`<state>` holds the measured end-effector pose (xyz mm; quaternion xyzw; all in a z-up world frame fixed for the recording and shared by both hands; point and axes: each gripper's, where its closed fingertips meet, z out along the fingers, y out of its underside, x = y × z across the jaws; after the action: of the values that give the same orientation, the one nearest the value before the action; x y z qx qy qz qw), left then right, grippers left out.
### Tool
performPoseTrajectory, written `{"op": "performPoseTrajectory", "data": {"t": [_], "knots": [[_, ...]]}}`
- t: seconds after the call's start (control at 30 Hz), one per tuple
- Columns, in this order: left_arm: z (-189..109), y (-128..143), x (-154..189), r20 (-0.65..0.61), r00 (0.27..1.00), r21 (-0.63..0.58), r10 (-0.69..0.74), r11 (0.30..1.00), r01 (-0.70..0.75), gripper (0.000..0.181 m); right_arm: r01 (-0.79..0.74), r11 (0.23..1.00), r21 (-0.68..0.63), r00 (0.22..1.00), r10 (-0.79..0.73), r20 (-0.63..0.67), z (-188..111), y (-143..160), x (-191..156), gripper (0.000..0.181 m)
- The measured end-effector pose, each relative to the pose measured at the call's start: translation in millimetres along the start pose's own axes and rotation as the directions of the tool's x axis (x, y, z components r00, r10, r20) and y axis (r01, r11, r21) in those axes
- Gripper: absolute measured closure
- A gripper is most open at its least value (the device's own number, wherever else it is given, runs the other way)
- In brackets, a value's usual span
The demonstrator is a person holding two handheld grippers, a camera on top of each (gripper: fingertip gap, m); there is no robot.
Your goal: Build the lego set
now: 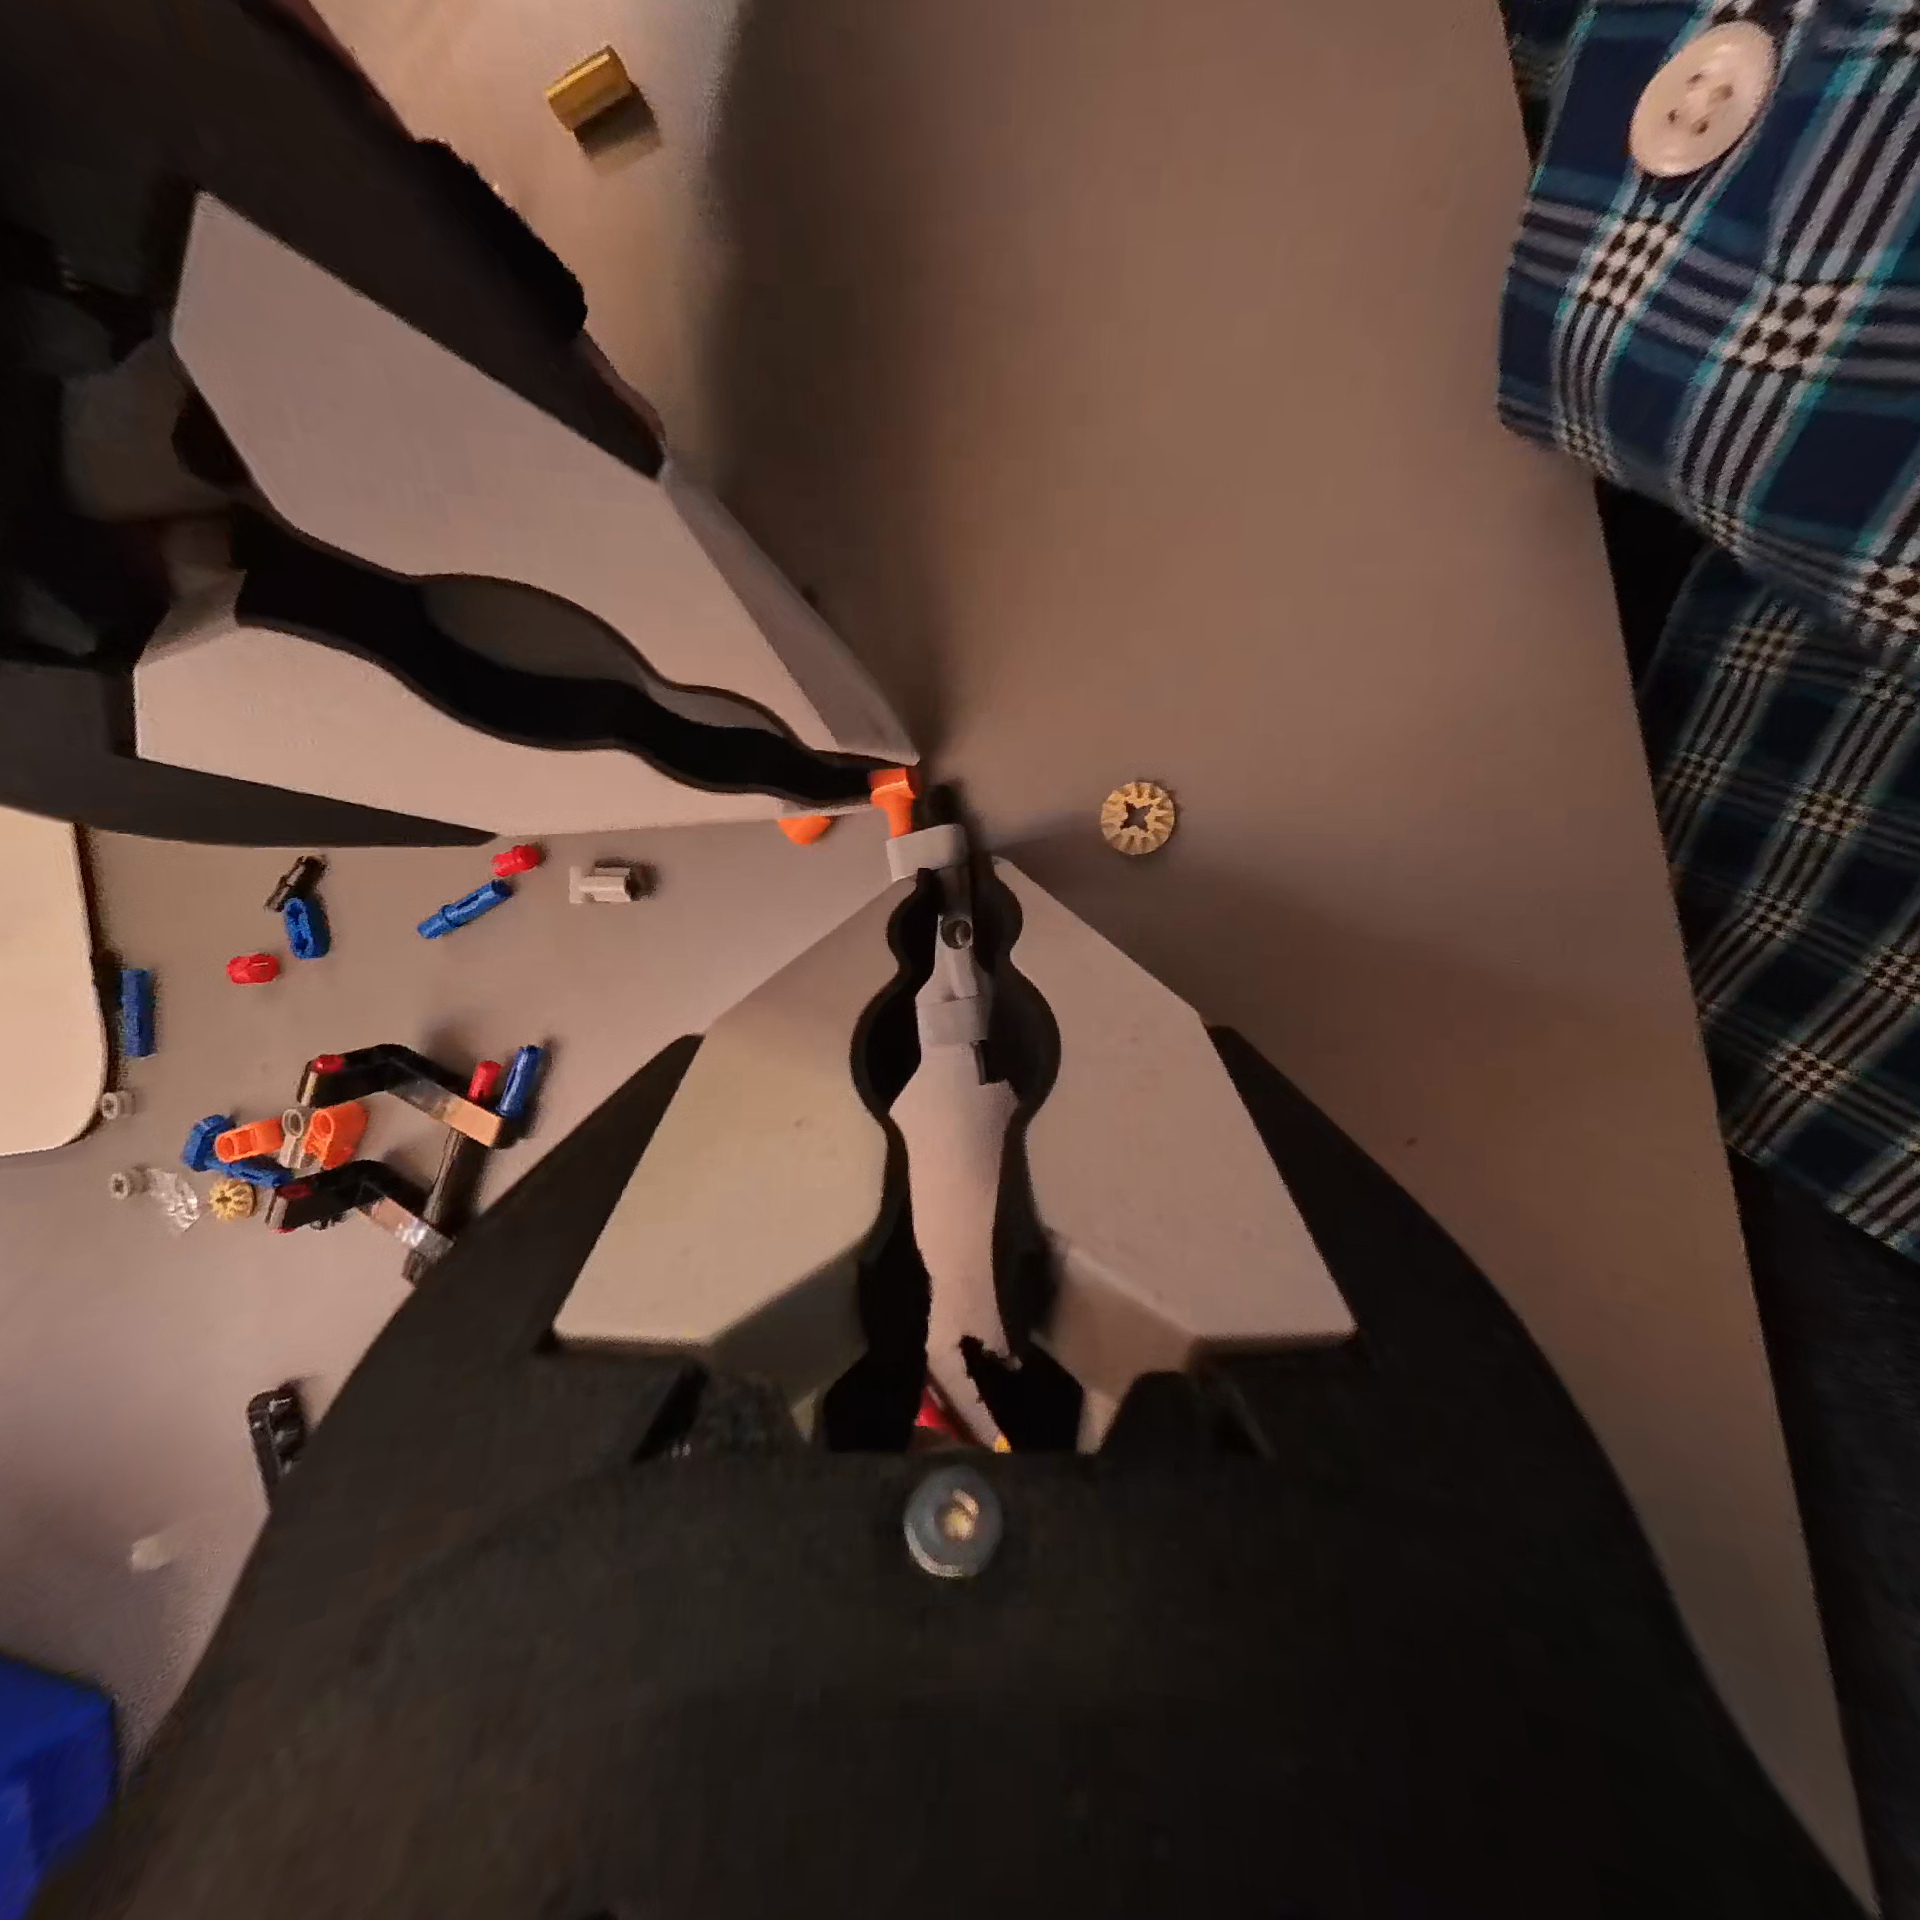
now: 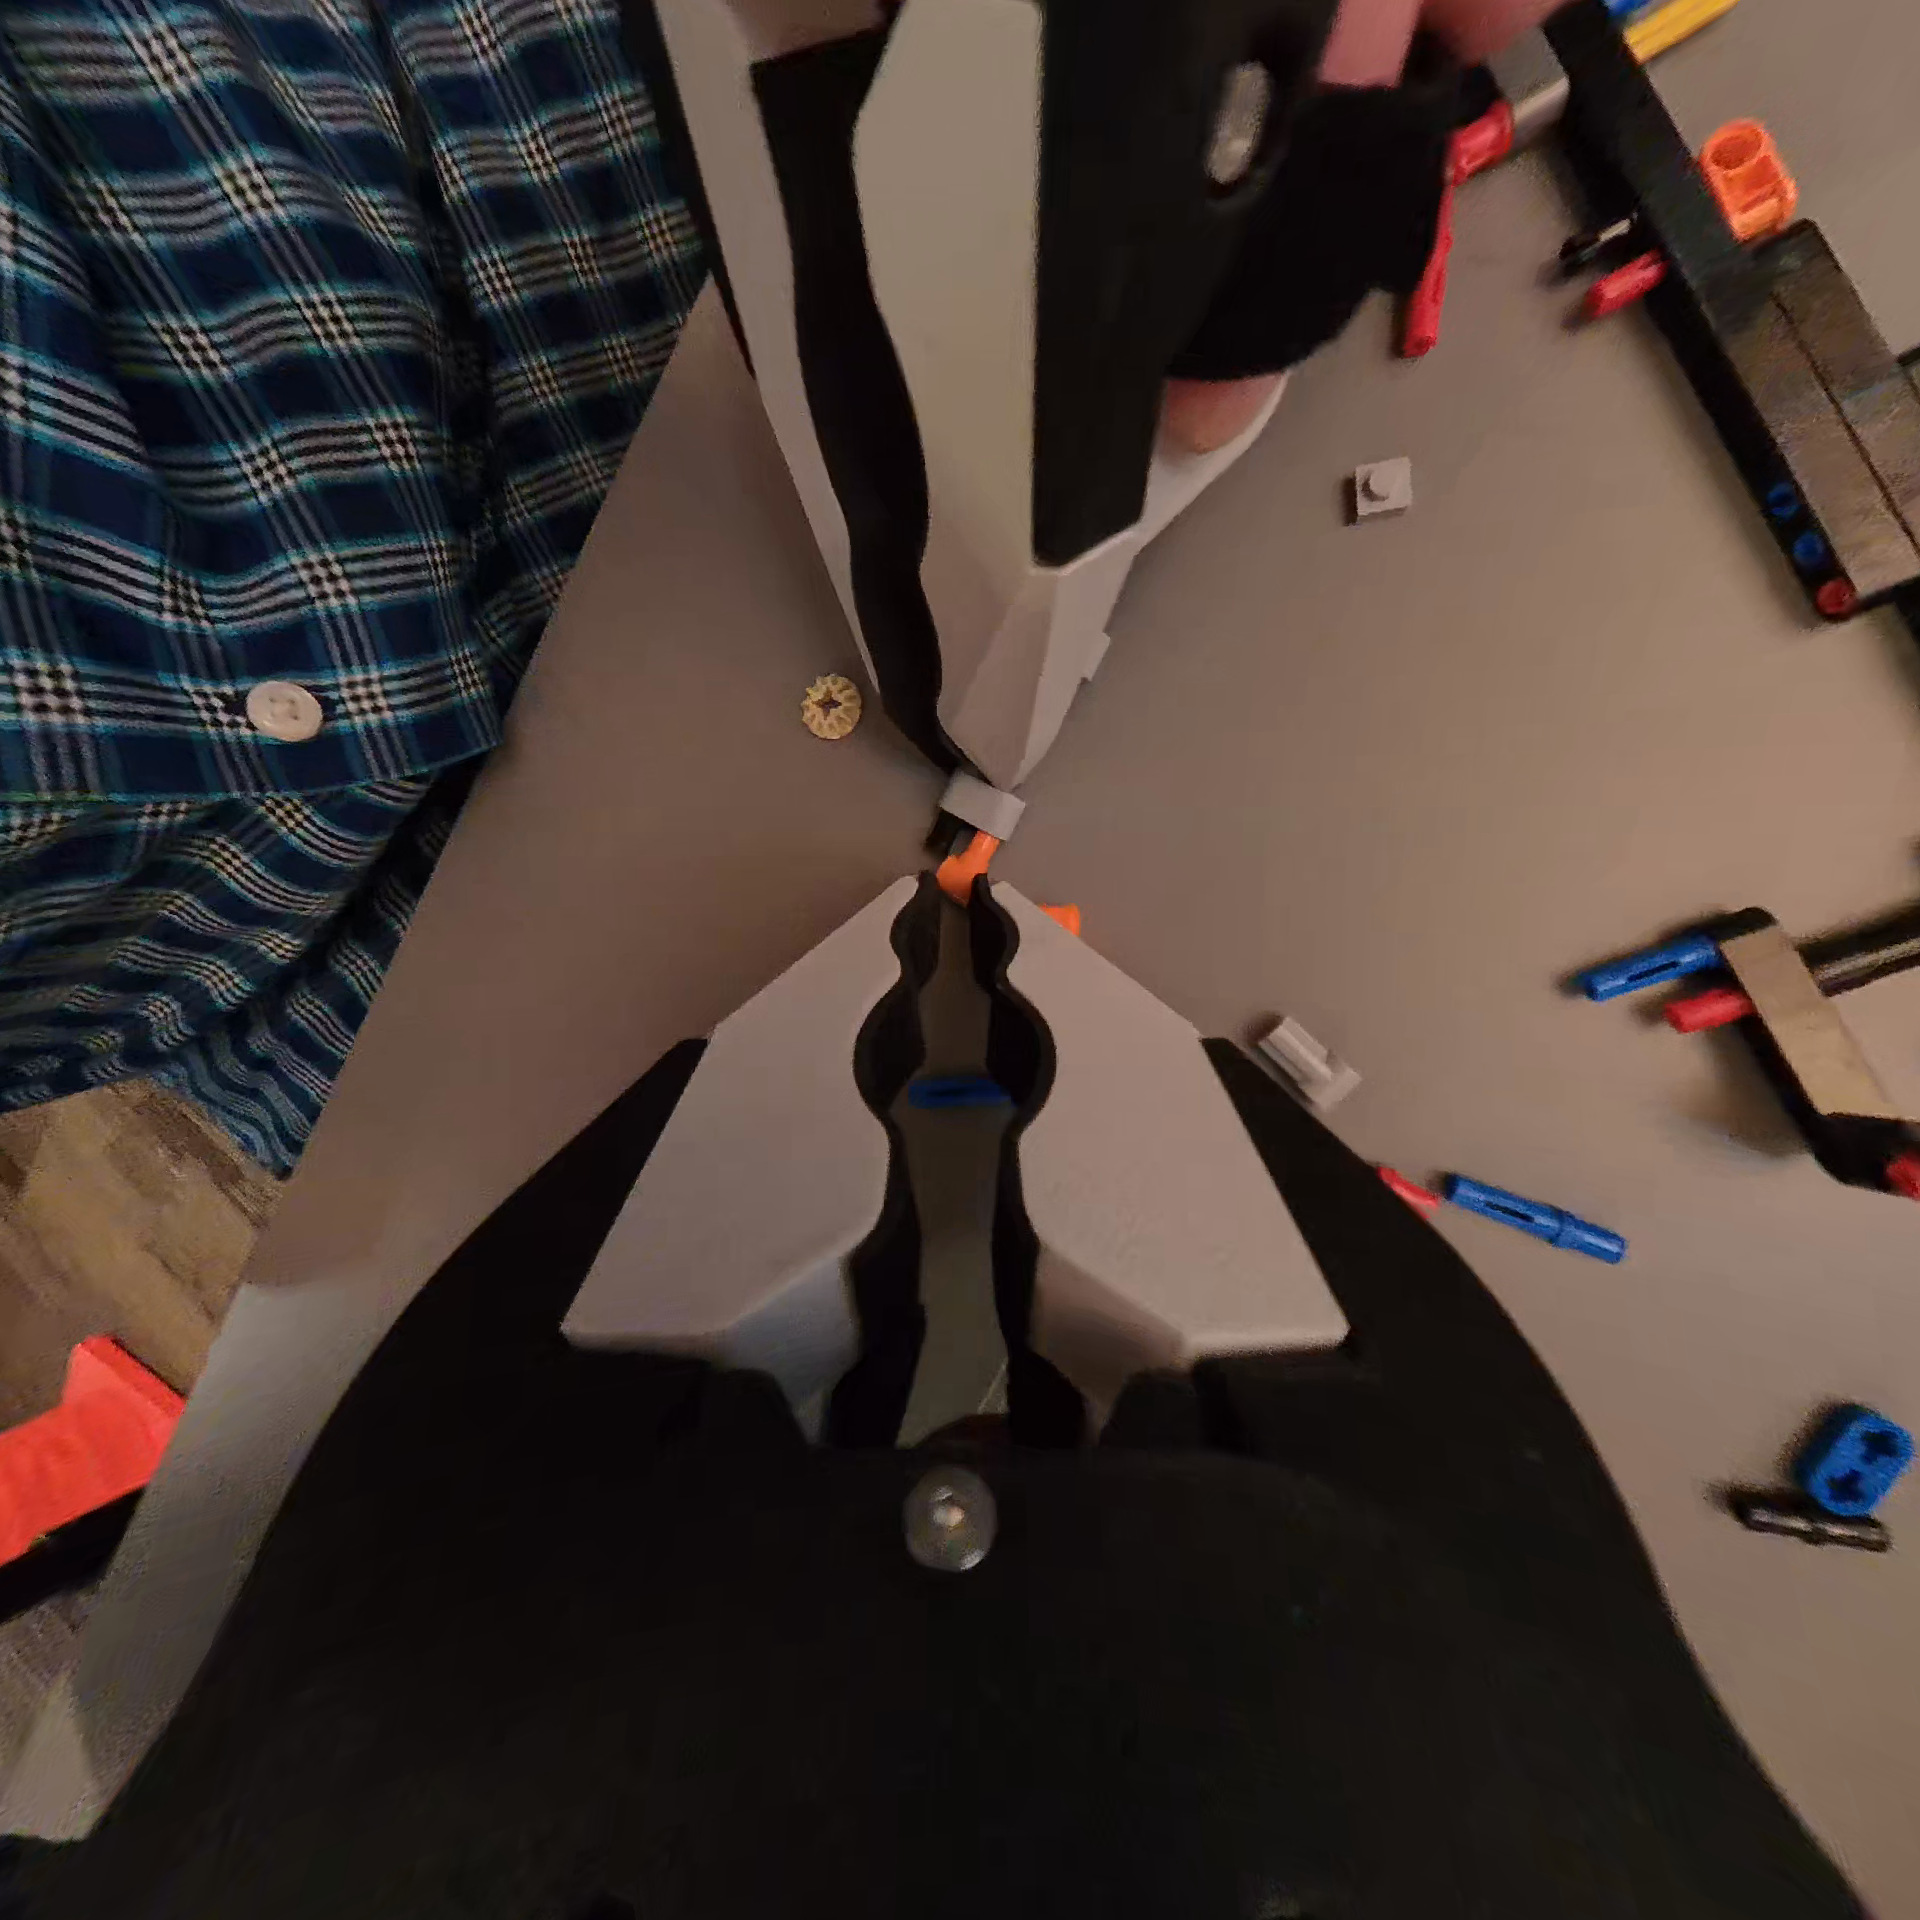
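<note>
My left gripper [image 1: 940, 857] is shut on a black axle with grey bushes [image 1: 951, 977], held just above the grey table. My right gripper [image 2: 961, 894] is shut on a small orange connector [image 2: 964, 862] and meets the axle tip to tip. In the left wrist view the right gripper [image 1: 868, 779] comes in from the upper left with the orange connector [image 1: 894, 795]. In the right wrist view the left gripper [image 2: 971, 774] comes down from the top with the grey bush [image 2: 980, 802] at its tip. A tan gear [image 1: 1138, 819] lies beside the tips; it also shows in the right wrist view [image 2: 831, 707].
Loose blue, red and grey pins [image 1: 462, 909] and a partly built black frame [image 1: 405, 1132] lie at the left. A gold piece [image 1: 601, 99] sits far up. A person in a plaid shirt [image 1: 1766, 520] stands at the table edge. A black beam assembly [image 2: 1766, 343] lies at the right. Both grippers' tips are close together, under 4 cm apart. The gold piece [image 1: 601, 99] is about equally far from each gripper, around 15 centimetres.
</note>
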<state>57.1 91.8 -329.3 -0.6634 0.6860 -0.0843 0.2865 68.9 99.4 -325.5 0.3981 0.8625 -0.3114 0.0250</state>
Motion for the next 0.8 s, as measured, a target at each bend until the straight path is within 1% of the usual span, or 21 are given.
{"op": "performPoseTrajectory", "data": {"t": [0.07, 0.2, 0.37, 0.53, 0.8], "knots": [[0.1, 0.0, 0.0, -0.003, 1.0, 0.01, -0.008, 1.0, 0.008, 0.178, 0.015, 1.0, -0.011, 1.0, -0.015, -0.013, 0.0, -0.1, 0.7, 0.178], [0.3, 0.0, 0.0, -0.01, 1.0, 0.036, -0.028, 0.999, 0.029, 0.178, 0.033, 0.999, 0.006, 0.999, -0.033, -0.034, 0.1, -0.6, 1.8, 0.179], [0.5, 0.4, -0.1, -0.022, 0.999, 0.044, -0.026, 0.999, 0.027, 0.178, 0.068, 0.997, -0.029, 0.997, -0.068, -0.028, 0.2, -1.4, 3.2, 0.179], [0.7, 0.1, -0.4, -0.021, 0.999, 0.048, -0.045, 0.998, 0.046, 0.178, 0.054, 0.998, -0.016, 0.999, -0.054, 0.003, -0.1, -1.3, 3.2, 0.179], [0.7, 0.3, -0.9, -0.036, 0.998, 0.075, -0.047, 0.996, 0.049, 0.178, 0.118, 0.993, -0.018, 0.993, -0.117, 0.019, -0.1, -1.4, 4.0, 0.179]]}}
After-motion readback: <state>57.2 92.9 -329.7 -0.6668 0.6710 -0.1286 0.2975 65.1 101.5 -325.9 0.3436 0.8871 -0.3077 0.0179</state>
